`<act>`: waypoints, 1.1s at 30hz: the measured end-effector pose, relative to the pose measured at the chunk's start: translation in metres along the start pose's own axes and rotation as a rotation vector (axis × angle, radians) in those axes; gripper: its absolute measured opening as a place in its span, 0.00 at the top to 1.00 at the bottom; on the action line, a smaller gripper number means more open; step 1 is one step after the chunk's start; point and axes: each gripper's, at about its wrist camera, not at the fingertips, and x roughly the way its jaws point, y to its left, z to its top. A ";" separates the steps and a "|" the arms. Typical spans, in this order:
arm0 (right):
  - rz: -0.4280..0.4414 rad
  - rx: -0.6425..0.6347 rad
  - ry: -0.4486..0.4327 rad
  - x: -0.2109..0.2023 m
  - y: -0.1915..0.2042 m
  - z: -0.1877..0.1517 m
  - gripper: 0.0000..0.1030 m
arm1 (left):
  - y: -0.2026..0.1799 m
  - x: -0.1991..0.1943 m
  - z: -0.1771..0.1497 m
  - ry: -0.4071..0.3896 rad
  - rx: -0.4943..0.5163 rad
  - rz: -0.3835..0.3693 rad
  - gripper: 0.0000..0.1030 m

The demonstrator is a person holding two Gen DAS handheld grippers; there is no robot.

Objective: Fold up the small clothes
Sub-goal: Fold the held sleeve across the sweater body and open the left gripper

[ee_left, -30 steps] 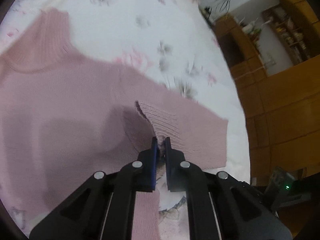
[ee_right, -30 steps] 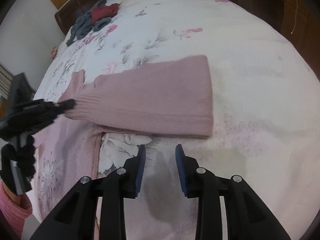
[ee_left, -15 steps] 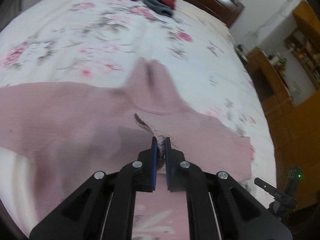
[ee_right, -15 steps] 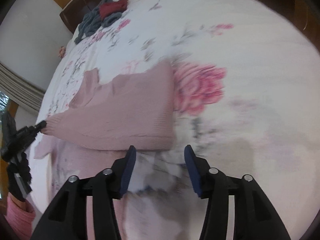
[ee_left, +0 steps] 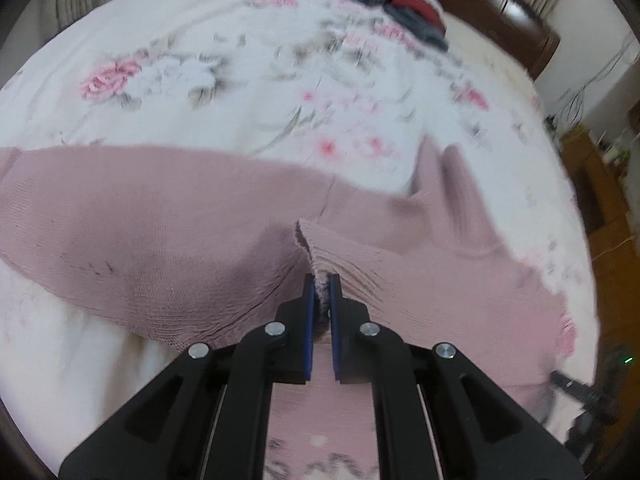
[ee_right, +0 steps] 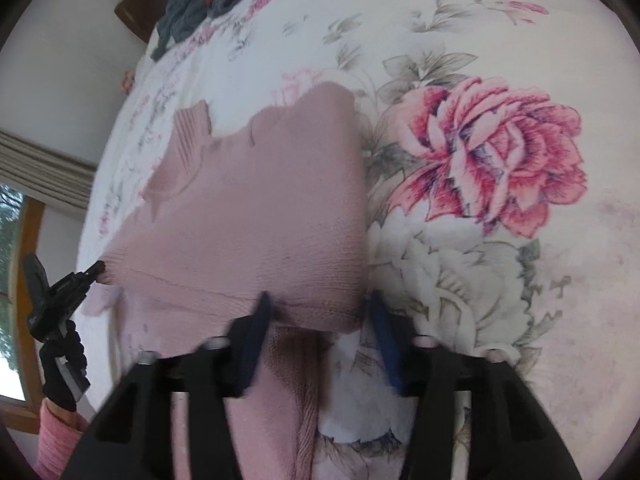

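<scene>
Since a second ago the left tool (ee_left: 322, 280), clenched on the ribbed cuff, has dragged the sleeve across the dusty-pink knit sweater (ee_right: 256, 216) lying mid-bed (ee_right: 520, 40), while the released right tool (ee_right: 318, 310) has closed in on its folded edge.

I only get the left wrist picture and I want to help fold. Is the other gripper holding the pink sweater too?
Observer: No. The right gripper is open, with its fingers on either side of the near corner of the folded pink sweater.
Child: What's next to that corner?
Observer: A big printed rose on the bedspread, just right of the sweater's edge.
Child: Who's holding my gripper?
Observer: A hand in a black glove holds the left gripper by its handle, and a pink sleeve shows below it.
</scene>
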 end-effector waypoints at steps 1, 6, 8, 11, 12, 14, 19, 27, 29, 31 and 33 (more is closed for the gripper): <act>-0.017 -0.002 0.005 0.003 0.000 0.000 0.63 | 0.001 0.010 -0.002 0.013 0.011 0.028 0.95; -0.078 -0.021 0.021 0.014 0.003 -0.001 0.65 | 0.019 0.051 -0.007 0.081 -0.019 0.072 0.94; -0.093 -0.030 0.029 0.015 0.004 0.000 0.65 | 0.020 0.051 -0.006 0.079 -0.013 0.068 0.94; -0.128 -0.058 0.024 0.005 0.015 0.001 0.62 | 0.022 0.037 -0.003 0.074 -0.019 0.049 0.90; -0.158 -0.096 -0.017 -0.007 0.024 0.000 0.62 | 0.022 0.027 -0.002 0.051 -0.015 0.046 0.90; -0.186 -0.162 -0.096 -0.029 0.046 -0.002 0.57 | 0.015 0.006 -0.001 -0.019 0.022 0.051 0.89; -0.089 -0.195 -0.038 -0.017 0.086 0.000 0.54 | -0.030 0.005 -0.014 0.009 0.127 -0.035 0.80; -0.138 -0.165 0.094 0.052 0.075 -0.003 0.54 | -0.019 0.063 -0.038 0.135 0.071 -0.051 0.83; -0.125 -0.154 0.088 0.057 0.069 -0.002 0.54 | -0.014 0.065 -0.040 0.126 0.063 -0.068 0.84; -0.133 -0.158 0.088 0.058 0.071 -0.002 0.54 | -0.015 0.065 -0.042 0.125 0.073 -0.063 0.85; -0.145 -0.165 0.093 0.058 0.076 -0.001 0.53 | -0.016 0.064 -0.042 0.133 0.076 -0.057 0.85</act>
